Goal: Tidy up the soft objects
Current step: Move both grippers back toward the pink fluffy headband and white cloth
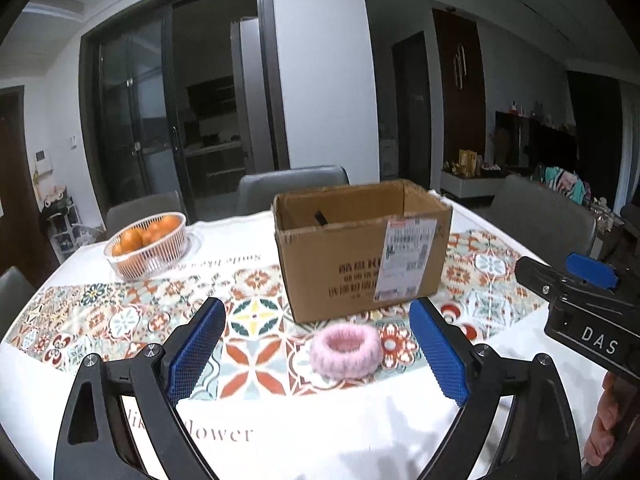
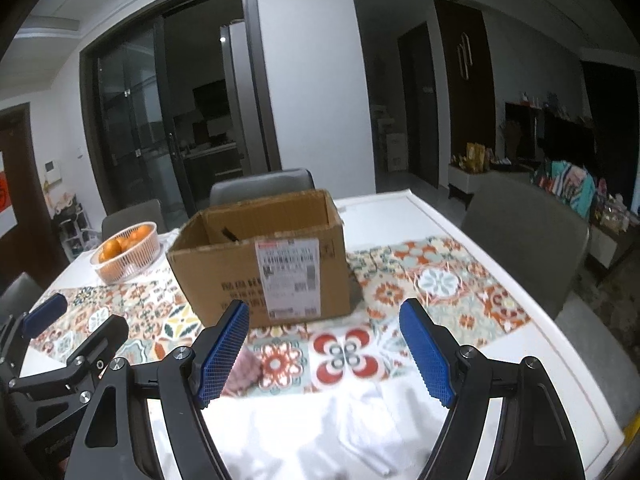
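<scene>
A fluffy pink hair ring lies on the patterned tablecloth, just in front of an open cardboard box. My left gripper is open and empty, its blue pads either side of the ring and slightly nearer than it. In the right wrist view the ring peeks out behind the left blue pad. My right gripper is open and empty, hovering over the cloth in front of the box. The right gripper also shows at the right edge of the left wrist view.
A white basket of oranges stands at the far left of the table, also in the right wrist view. Grey chairs surround the table. The table's right edge is close to my right gripper.
</scene>
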Tool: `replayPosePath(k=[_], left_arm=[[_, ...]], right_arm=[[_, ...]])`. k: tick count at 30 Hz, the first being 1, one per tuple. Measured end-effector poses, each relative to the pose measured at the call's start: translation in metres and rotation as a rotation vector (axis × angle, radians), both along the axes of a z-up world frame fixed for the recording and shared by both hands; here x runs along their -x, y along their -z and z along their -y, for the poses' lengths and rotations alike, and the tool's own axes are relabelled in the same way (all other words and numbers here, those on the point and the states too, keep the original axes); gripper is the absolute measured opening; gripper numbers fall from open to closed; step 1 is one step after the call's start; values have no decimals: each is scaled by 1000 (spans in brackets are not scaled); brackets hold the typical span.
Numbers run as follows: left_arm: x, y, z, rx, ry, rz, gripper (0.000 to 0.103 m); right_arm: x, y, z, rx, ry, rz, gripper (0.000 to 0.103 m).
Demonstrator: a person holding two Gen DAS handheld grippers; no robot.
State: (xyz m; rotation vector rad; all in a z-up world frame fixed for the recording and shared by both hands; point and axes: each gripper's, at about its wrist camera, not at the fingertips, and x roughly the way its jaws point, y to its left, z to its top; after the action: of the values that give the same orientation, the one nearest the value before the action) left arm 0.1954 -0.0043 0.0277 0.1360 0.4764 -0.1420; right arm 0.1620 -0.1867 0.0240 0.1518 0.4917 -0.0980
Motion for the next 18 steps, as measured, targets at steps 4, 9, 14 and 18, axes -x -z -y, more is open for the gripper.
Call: replayPosePath(k=[4,9,14,18], left_arm=[[4,13,2,3,15,-32,94],[10,31,2,6,19,-60,95],[10,44,1,11,17,-97,95],[8,56,2,10,20,-125,95]], right_arm=[[11,12,2,-10,22,-12,79],[20,28,4,-28,43,-34,79],[24,42,3,-8,58,-52,79],[23,53,0,-3,60,-82,79]])
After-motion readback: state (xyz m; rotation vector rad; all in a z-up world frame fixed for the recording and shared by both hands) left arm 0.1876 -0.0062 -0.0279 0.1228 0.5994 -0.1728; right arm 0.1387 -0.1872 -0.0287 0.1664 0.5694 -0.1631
